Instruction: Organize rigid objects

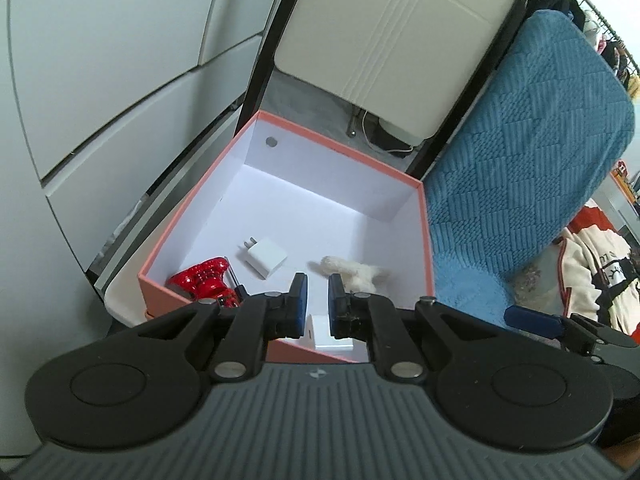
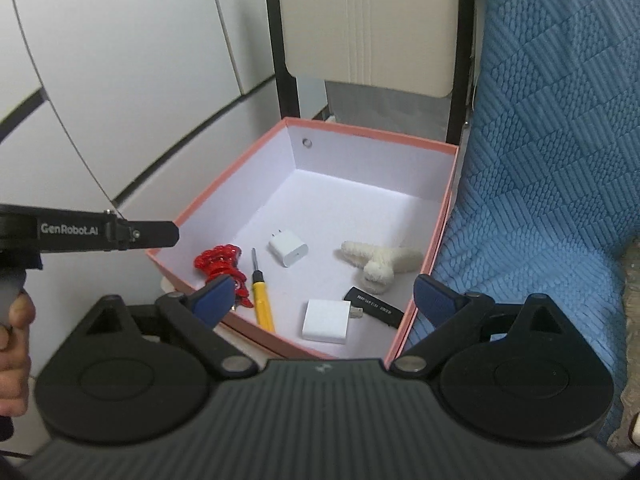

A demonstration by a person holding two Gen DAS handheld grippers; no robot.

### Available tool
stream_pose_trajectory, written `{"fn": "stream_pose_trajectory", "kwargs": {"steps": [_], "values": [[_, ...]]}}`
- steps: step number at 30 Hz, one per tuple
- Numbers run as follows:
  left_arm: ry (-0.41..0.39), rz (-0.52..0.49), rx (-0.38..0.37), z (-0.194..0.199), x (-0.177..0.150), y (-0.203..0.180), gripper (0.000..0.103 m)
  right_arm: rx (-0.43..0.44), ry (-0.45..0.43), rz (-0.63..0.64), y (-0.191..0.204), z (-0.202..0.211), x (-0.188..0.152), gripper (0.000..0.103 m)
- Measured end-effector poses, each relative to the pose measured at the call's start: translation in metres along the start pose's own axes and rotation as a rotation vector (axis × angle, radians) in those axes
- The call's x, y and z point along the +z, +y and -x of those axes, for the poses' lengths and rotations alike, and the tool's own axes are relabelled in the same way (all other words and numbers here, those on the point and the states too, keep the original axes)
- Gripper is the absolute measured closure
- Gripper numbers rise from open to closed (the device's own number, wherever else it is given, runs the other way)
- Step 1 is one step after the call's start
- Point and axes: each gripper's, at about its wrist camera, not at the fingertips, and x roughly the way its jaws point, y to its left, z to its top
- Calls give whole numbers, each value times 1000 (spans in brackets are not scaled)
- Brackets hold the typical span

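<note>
A pink box point(image 2: 224, 184) with a white inside stands on a chair. In it lie a red ornament point(image 2: 218, 262), a yellow screwdriver point(image 2: 262, 300), a small white charger point(image 2: 288, 248), a flat white charger point(image 2: 326, 322), a black USB stick point(image 2: 374, 306) and a white plush toy point(image 2: 380, 262). My right gripper point(image 2: 324, 300) is wide open and empty above the box's near edge. My left gripper point(image 1: 318, 300) hovers over the box point(image 1: 192, 200) with its jaws nearly closed and nothing between them. The left wrist view shows the ornament point(image 1: 202, 278), small charger point(image 1: 266, 258) and plush toy point(image 1: 356, 274).
The chair's cream backrest point(image 2: 372, 20) rises behind the box. A blue textured blanket point(image 2: 552, 140) lies right of the box. White cabinet doors point(image 2: 100, 60) stand on the left. Clothes point(image 1: 592, 276) lie at the far right in the left wrist view.
</note>
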Motion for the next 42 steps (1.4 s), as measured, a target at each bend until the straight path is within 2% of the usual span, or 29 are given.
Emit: {"fn": "stream_pose_trajectory", "kwargs": {"steps": [13,14,16,20,22,26,28,31,42], "values": [[-55,-31,1,61,-30,-43,90,22,-82,-13,-19,74,-17,5],[-57,-35,1,65,-32,-46,88,20,-89,-16,-21,79,-17,5],[-63,-42,-2,70,-36,-52,74,18,-99,-23,-24,88,-19,5],[-79,-72,-5,82,-45,-65,63,9,-117,-33,-31,104,-25,5],[-90,-78,0,87,-48,-70,48,8,-124,-38,-34,111,-30,5],[-97,-92,6,96,-57,-78,31,12,-134,-47,-39,122,-39,5],[-97,-101,6,101,-61,-79,18,12,-137,-46,-41,126,-43,5],[-107,-107,17,108,-68,-82,6,8,-137,-51,-43,131,-48,5],[-114,-97,22,126,-75,-80,2,8,-152,-60,-44,139,-55,5]]}}
